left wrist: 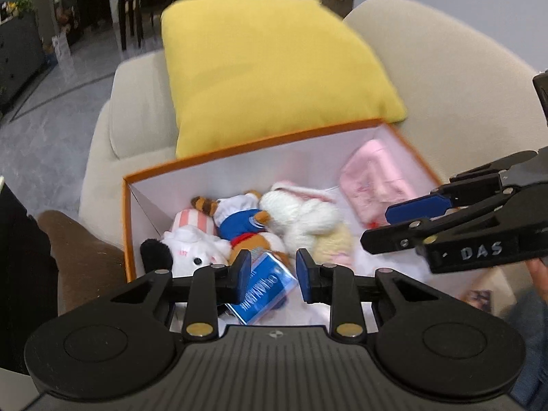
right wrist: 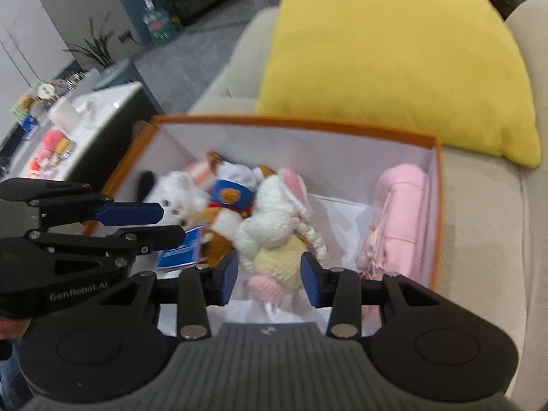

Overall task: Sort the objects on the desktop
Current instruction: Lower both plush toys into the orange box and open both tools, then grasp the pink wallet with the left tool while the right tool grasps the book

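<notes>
An orange box with a white inside (left wrist: 239, 144) (right wrist: 294, 125) sits on a beige sofa. It holds plush toys: a white one with a black ear (left wrist: 191, 250) (right wrist: 174, 191), a fox in blue (left wrist: 239, 222) (right wrist: 229, 198), a white crochet rabbit (left wrist: 301, 212) (right wrist: 274, 212), a pink pouch (left wrist: 373, 181) (right wrist: 400, 212) and a blue packet (left wrist: 263, 287) (right wrist: 181, 250). My left gripper (left wrist: 272, 277) is open just above the blue packet, holding nothing. My right gripper (right wrist: 269, 277) is open above the rabbit, empty.
A yellow cushion (left wrist: 267, 68) (right wrist: 394, 58) leans on the sofa behind the box. A brown object (left wrist: 82, 250) lies left of the box. A low table with small items (right wrist: 68, 126) stands at the left. The right gripper shows in the left wrist view (left wrist: 445, 219).
</notes>
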`<state>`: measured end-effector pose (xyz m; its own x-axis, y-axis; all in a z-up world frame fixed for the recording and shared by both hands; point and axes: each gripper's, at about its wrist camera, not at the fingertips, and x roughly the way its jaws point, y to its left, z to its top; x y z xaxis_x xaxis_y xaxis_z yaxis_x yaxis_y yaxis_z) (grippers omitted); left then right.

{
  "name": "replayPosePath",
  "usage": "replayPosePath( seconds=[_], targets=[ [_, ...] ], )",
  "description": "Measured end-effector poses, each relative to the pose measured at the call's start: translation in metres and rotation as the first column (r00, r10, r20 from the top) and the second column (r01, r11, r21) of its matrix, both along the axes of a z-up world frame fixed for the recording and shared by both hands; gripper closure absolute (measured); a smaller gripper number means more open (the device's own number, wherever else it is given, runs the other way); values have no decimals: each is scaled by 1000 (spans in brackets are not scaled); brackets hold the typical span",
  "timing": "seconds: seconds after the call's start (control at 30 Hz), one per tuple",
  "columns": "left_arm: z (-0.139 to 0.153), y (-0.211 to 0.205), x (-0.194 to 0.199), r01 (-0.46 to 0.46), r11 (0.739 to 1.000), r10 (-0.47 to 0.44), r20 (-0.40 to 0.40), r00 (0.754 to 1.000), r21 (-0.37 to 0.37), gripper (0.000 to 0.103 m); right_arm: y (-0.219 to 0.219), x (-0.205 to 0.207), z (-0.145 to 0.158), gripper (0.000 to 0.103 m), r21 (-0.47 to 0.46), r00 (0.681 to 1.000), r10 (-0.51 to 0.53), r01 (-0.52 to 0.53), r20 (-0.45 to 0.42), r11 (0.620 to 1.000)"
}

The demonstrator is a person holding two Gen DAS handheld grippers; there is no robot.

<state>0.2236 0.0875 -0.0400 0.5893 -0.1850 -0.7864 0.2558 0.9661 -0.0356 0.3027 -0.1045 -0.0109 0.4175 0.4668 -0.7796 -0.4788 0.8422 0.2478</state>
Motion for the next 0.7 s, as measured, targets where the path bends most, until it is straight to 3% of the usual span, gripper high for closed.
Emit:
replayPosePath(
  seconds=[0.13,0.3,0.53,0.6,0.63,0.7],
  targets=[
    [18,-12,-41,38,999,-38,38,999,1,70,-27,-41,24,60,20,999,8,-9,47,1000],
    [24,-34,-90,79,997,-80,41,996,8,70,-63,-85,28,60,-29,999,-16,17,39,999],
    [1,-62,-148,179,984,-179,-36,983,2,64,-113,-106,-19,53,-176,978,-142,114,-153,978],
    [-13,-71,-160,214,977,-212,-74,974,10,51,-121,-105,-36,53,-204,960,-176,131,-217,970],
    [-21,-75,-165,232,973,-230,-94,969,13,51,-125,-104,-43,51,-214,950,-191,138,-247,967],
    [-36,-82,-175,266,964,-260,-138,956,21,50,-125,-106,-49,48,-240,952,-198,141,-234,961]
  ],
)
